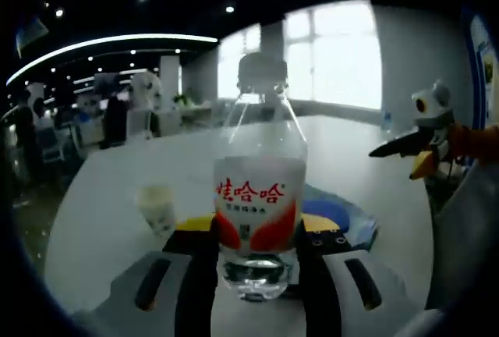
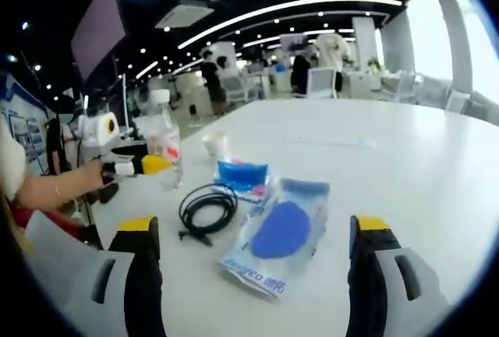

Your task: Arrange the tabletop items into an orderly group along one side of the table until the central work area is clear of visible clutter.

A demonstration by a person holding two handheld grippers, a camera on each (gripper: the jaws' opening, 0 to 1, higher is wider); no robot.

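The left gripper [image 1: 257,263] was clamped on a clear plastic water bottle [image 1: 260,189], its black jaws pressed against both sides of the lower body. The bottle stood upright on the white table [image 1: 109,196], capped, with a white label carrying red characters and a red-orange band at its foot; a little water showed at the base, the rest looked clear. Behind the bottle to the left sat a small white cup [image 1: 158,208], blurred. Behind it to the right lay a blue packet [image 1: 343,220], partly hidden by the bottle and jaw. The other gripper [image 1: 425,146] entered at the right edge of the left gripper view, with a black and yellow tip. In the right gripper view, the right gripper [image 2: 253,274] had its jaws spread wide apart, holding nothing, yellow-tipped on each side. Between and beyond them on the table [image 2: 405,165] lay a clear packet with a blue oval inside [image 2: 277,232], lettering along its near edge. Just left of it lay a coiled black cable [image 2: 207,208], and behind that a smaller blue packet [image 2: 242,175]. The bottle [image 2: 164,146] stood farther left near the table edge, held by the left gripper [image 2: 144,165], with a person's hand [image 2: 58,189] behind it. The cup [image 2: 214,143] sat just beyond the smaller blue packet.
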